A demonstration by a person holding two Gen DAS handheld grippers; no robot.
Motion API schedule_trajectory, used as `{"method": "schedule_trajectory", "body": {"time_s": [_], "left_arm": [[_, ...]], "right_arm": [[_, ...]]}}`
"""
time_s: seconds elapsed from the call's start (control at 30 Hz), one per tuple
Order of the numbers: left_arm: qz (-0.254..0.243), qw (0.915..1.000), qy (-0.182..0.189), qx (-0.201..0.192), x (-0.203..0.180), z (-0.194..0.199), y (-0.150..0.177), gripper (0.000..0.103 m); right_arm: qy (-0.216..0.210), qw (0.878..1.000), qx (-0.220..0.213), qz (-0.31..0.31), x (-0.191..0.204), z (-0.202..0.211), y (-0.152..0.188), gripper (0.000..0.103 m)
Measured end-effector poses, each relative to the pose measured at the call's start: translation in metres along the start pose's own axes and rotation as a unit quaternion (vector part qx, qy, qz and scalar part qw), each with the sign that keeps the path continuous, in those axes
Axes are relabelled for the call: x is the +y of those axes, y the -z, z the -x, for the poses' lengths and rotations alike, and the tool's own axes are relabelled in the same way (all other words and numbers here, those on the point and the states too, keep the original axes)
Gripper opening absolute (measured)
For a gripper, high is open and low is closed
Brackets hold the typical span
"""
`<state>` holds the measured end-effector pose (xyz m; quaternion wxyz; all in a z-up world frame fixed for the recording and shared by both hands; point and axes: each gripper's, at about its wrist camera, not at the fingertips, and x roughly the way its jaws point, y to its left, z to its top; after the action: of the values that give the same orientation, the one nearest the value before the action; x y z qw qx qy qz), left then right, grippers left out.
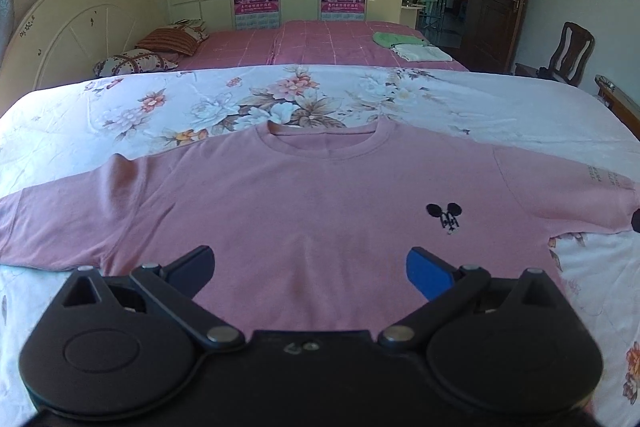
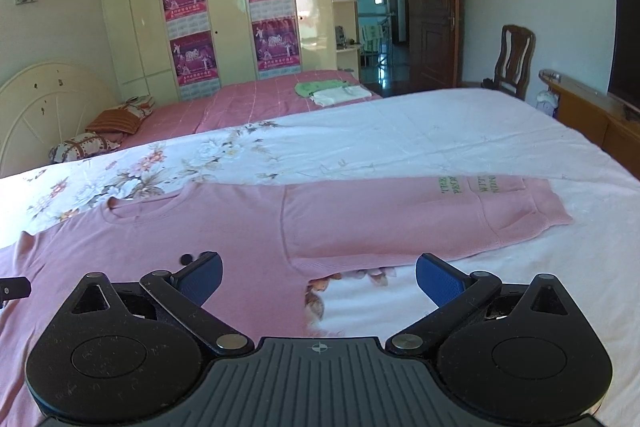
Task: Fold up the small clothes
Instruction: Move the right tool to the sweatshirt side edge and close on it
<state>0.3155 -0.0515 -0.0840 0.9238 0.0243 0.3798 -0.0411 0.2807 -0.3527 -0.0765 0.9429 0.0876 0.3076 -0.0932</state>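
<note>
A pink T-shirt (image 1: 312,203) lies flat and face up on the floral bedsheet (image 1: 200,99), collar away from me, both sleeves spread out. A small black mouse-head emblem (image 1: 444,215) marks its chest. My left gripper (image 1: 310,271) hovers open over the shirt's lower middle, nothing between its fingers. In the right wrist view the same shirt (image 2: 200,227) stretches to the left, its right sleeve (image 2: 420,219) with green lettering lying out on the sheet. My right gripper (image 2: 318,277) is open above the armpit and side seam under that sleeve, holding nothing.
Beyond the floral sheet (image 2: 400,143) a pink checked bed (image 1: 320,43) carries folded green and white clothes (image 1: 412,47) and pillows (image 1: 160,47). A wardrobe (image 2: 224,7) stands behind. To the right are a wooden chair (image 2: 514,59), a low cabinet (image 2: 588,107) and a dark TV (image 2: 626,39).
</note>
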Motion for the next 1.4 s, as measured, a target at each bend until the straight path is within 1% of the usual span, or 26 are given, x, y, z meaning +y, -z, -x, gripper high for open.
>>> {"method": "schedule_trajectory", "body": {"time_s": [0.17, 0.33, 0.4, 0.43, 0.67, 0.73, 0.8, 0.87, 1.07, 1.13, 1.17, 1.23, 1.3, 1.4], "left_arm": [[-0.011, 0.9999, 0.006, 0.005, -0.045, -0.027, -0.009, 0.101], [-0.017, 0.9997, 0.008, 0.013, -0.075, -0.051, -0.016, 0.1], [-0.021, 0.9996, 0.004, 0.017, -0.084, -0.06, -0.017, 0.1], [-0.022, 0.9996, 0.002, 0.019, -0.087, -0.063, -0.018, 0.1], [-0.024, 0.9991, -0.014, 0.033, -0.098, -0.083, -0.022, 0.1], [-0.024, 0.9989, -0.019, 0.035, -0.098, -0.088, -0.023, 0.098], [-0.024, 0.9989, -0.017, 0.038, -0.097, -0.091, -0.025, 0.094], [-0.024, 0.9988, -0.011, 0.041, -0.098, -0.095, -0.026, 0.09], [-0.025, 0.9984, -0.019, 0.047, -0.097, -0.101, -0.028, 0.089], [-0.023, 0.9984, -0.017, 0.05, -0.094, -0.102, -0.029, 0.087], [-0.021, 0.9984, -0.011, 0.05, -0.093, -0.102, -0.029, 0.085], [-0.014, 0.9985, 0.0, 0.053, -0.089, -0.102, -0.029, 0.084], [-0.007, 0.9985, 0.005, 0.054, -0.084, -0.101, -0.029, 0.083], [-0.008, 0.9985, 0.017, 0.051, -0.079, -0.099, -0.03, 0.076]], "right_arm": [[0.015, 1.0, 0.021, -0.011, -0.047, -0.036, -0.008, 0.102], [0.047, 0.998, 0.036, -0.029, -0.106, -0.067, -0.013, 0.102], [0.07, 0.996, 0.047, -0.034, -0.127, -0.079, -0.014, 0.069], [0.084, 0.994, 0.055, -0.043, -0.138, -0.085, -0.015, 0.048], [0.115, 0.984, 0.072, -0.112, -0.21, -0.111, -0.014, 0.048], [0.126, 0.98, 0.08, -0.129, -0.225, -0.117, -0.013, 0.048], [0.133, 0.977, 0.084, -0.145, -0.239, -0.118, -0.012, 0.048], [0.136, 0.974, 0.084, -0.162, -0.249, -0.119, -0.012, 0.048], [0.126, 0.97, 0.067, -0.198, -0.263, -0.12, -0.016, 0.048], [0.124, 0.97, 0.062, -0.201, -0.261, -0.12, -0.018, 0.018], [0.122, 0.97, 0.059, -0.204, -0.261, -0.118, -0.018, 0.007], [0.121, 0.971, 0.046, -0.203, -0.259, -0.117, -0.019, 0.007], [0.122, 0.974, 0.036, -0.19, -0.251, -0.113, -0.022, 0.007], [0.106, 0.981, 0.016, -0.161, -0.23, -0.105, -0.032, 0.007]]}}
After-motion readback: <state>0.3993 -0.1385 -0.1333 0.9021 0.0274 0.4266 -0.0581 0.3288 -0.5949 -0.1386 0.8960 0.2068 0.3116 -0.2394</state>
